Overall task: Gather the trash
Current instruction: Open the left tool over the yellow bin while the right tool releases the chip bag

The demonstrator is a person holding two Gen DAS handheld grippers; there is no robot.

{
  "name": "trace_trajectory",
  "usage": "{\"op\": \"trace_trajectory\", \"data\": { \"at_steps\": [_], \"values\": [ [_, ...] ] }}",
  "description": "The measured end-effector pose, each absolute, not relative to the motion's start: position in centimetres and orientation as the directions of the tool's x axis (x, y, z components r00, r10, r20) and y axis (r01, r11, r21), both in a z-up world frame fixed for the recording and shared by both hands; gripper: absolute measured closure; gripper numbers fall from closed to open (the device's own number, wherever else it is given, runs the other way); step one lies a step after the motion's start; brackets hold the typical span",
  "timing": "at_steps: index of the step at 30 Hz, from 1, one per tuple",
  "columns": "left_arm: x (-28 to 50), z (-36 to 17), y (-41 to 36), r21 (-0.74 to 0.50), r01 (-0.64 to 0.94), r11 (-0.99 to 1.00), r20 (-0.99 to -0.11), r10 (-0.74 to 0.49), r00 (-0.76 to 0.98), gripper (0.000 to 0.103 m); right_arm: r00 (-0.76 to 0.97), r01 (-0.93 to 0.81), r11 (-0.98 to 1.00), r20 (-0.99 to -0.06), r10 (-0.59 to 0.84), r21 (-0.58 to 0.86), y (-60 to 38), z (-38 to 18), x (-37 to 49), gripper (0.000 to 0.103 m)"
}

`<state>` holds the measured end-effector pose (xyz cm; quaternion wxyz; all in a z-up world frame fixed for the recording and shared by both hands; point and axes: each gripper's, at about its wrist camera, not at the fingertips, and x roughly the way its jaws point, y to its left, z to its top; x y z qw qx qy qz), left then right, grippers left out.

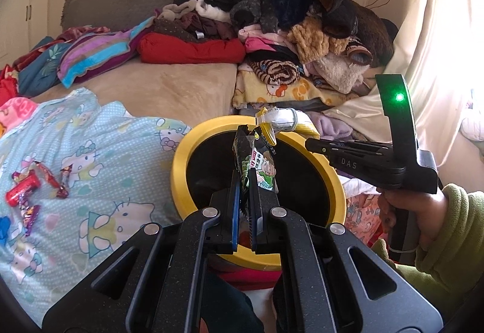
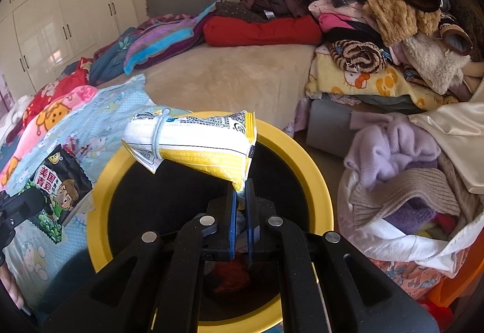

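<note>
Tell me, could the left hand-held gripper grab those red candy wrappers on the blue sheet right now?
Probably not yet: the left hand-held gripper is shut on a green snack packet above the yellow bin; the red candy wrappers lie unobstructed.

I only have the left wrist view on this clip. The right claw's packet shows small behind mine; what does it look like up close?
Observer: The yellow and white packet has a pale band wrapped round its white end; the right claw pinches one corner.
Reviewer: Anything already in the bin?
Observer: Yes, something red lies at the bottom of the yellow-rimmed bin.
Reviewer: What is right of the bin? My view shows only a strip there.
Observer: A white bag stuffed with knitwear, lilac and beige on top.
</note>
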<state>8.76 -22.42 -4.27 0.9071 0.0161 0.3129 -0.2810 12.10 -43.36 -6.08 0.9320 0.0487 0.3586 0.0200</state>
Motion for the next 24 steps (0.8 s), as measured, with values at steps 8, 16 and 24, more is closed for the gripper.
{"op": "trace_trajectory", "data": {
  "at_steps": [8, 16, 24],
  "values": [
    [9.7, -5.4, -23.5, -0.141, 0.529, 0.837, -0.599, -0.498, 0.627, 0.101, 0.729, 0.023, 0.996, -0.683, 0.041, 0.085, -43.8, -6.8, 12.4, 0.097],
    [10.9, -6.3, -24.5, -0.143, 0.526, 0.838, -0.617, -0.491, 0.615, 0.1, 0.735, 0.038, 0.998, -0.678, 0.004, 0.048, -43.8, -6.9, 12.6, 0.095],
    [12.0, -6.6, -23.7, -0.204, 0.486, 0.85, -0.605, -0.5, 0.619, 0.052, 0.753, 0.043, 0.999, -0.658, -0.016, 0.026, -43.6, -6.5, 12.4, 0.058]
  ]
}}
